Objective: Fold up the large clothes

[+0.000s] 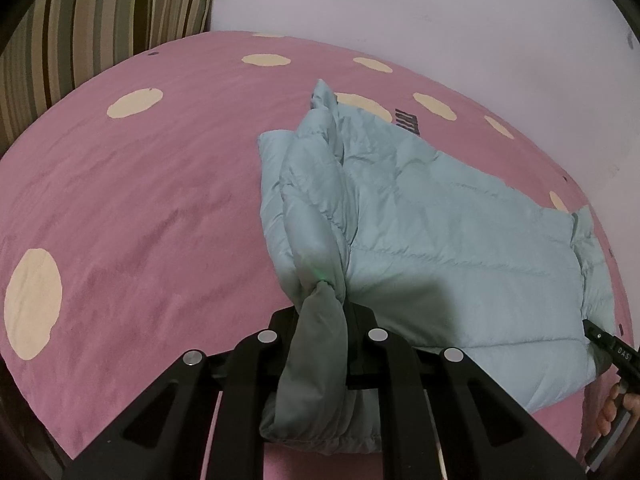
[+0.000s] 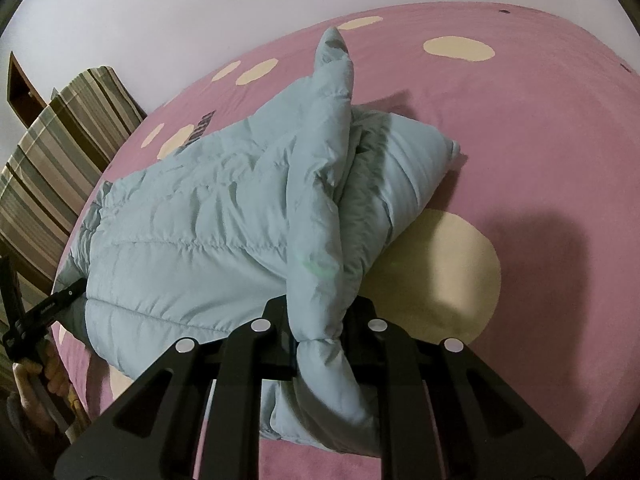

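A pale blue-green puffer jacket lies spread on a pink bed cover with cream dots. My left gripper is shut on the jacket's near left corner, and pinched fabric hangs down between the fingers. My right gripper is shut on the jacket at its near right corner, with a fold bunched between the fingers. A sleeve fold stands up along each gripped edge. The right gripper also shows at the left view's right edge. The left gripper shows at the right view's left edge.
The pink bed cover stretches around the jacket on all sides. A striped pillow or cushion stands at the head end, also in the right wrist view. A pale wall runs along the far side.
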